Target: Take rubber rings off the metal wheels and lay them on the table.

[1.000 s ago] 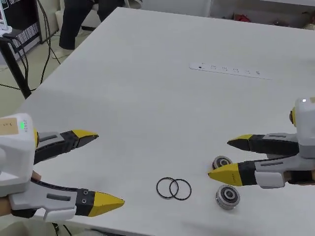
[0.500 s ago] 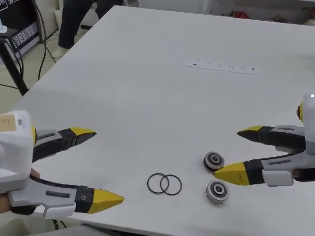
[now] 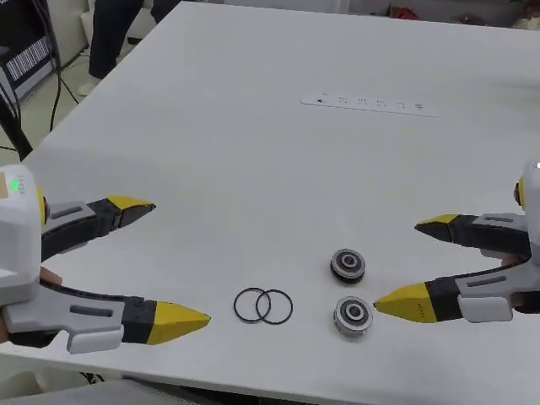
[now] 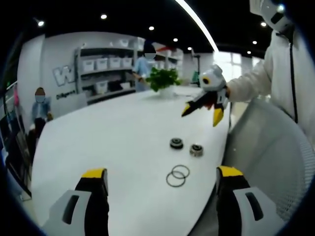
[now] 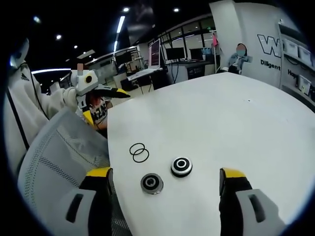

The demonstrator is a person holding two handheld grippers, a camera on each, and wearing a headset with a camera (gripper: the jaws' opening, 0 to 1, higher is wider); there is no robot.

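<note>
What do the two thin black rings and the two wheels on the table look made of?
The rings look like rubber: matte black, very thin loops lying flat and overlapping. The wheels look like metal: shiny silver rims around dark centres, much like bearings. What the dark part is made of is unclear.

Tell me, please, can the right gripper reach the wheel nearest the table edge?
Probably yes: the right gripper is open, the wheel lies just off its lower tip, nothing between.

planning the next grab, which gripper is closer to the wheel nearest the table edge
Right. The right gripper is just beside the wheel; the left gripper is farther off, beyond the rubber rings.
</note>
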